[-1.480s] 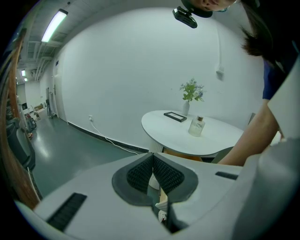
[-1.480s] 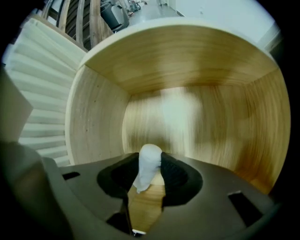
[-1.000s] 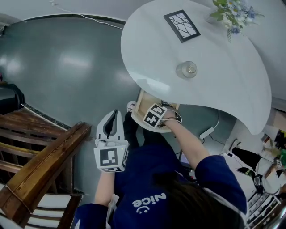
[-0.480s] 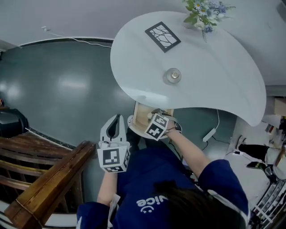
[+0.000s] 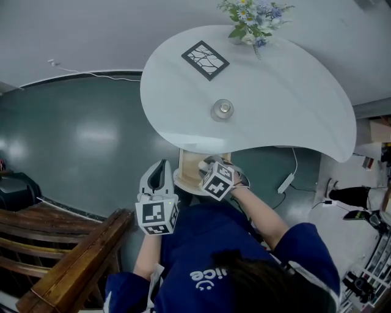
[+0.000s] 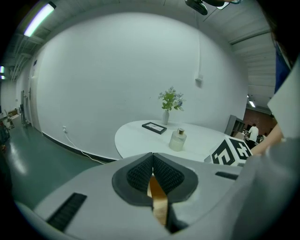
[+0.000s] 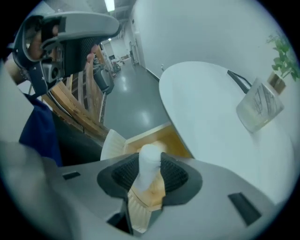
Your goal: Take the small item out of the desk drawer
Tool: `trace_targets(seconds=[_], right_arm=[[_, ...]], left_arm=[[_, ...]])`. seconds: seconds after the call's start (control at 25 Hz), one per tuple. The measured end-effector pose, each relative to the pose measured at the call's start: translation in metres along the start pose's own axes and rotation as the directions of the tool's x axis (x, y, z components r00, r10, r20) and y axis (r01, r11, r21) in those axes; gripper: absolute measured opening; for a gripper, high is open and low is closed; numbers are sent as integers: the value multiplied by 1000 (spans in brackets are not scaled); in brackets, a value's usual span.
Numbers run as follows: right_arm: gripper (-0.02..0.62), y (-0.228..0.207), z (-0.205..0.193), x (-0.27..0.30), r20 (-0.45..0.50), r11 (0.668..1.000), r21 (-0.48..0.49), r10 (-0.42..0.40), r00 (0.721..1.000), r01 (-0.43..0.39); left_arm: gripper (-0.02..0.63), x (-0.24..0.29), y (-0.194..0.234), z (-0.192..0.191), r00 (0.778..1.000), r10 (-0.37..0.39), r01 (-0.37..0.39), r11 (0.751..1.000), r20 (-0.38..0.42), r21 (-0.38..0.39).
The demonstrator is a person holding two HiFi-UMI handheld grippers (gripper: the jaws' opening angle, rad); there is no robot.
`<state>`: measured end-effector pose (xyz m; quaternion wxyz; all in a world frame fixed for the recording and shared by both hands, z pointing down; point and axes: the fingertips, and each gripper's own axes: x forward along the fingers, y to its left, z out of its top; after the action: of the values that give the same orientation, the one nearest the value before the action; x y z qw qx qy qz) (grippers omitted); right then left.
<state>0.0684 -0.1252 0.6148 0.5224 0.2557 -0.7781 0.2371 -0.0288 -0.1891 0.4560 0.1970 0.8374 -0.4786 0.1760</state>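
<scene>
item: small white rounded cylinder [image 7: 149, 161] clamped between the fingers [image 7: 176, 176] of right gripper [image 7: 150, 174], open light wooden drawer [image 7: 161, 140] seen just beyond it, under white oval worktop [image 5: 275, 116] | left gripper [image 6: 152, 169]: fingers pressed together, nothing held | views: grasp shown only in right gripper view; in head view item is hidden behind marker cube [image 5: 217, 180]

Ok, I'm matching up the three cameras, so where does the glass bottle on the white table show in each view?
Head view: bottle just above the picture's centre.
Left gripper view: bottle right of centre, a little below mid-height.
Right gripper view: bottle at the right, leaning.
Shared landmark: the flowers, beyond the bottle in every view.
</scene>
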Motion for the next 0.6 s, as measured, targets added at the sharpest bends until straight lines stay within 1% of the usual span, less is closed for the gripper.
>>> trace_targets(seconds=[0.12, 0.28, 0.52, 0.6], right_arm=[[152, -1, 9, -16, 57, 999, 46, -1, 998, -2], [152, -3, 18, -37, 117, 996, 92, -25, 993, 14], [152, -5, 26, -66, 200, 982, 189, -46, 979, 7], [152, -9, 30, -74, 226, 977, 211, -66, 972, 17]], left_arm=[[5, 5, -4, 1, 1000, -19, 19, 1000, -4, 2], [5, 11, -9, 3, 999, -48, 48, 999, -6, 9], [5, 17, -24, 9, 995, -98, 98, 994, -12, 37], [5, 18, -28, 11, 993, -118, 119, 992, -17, 43]])
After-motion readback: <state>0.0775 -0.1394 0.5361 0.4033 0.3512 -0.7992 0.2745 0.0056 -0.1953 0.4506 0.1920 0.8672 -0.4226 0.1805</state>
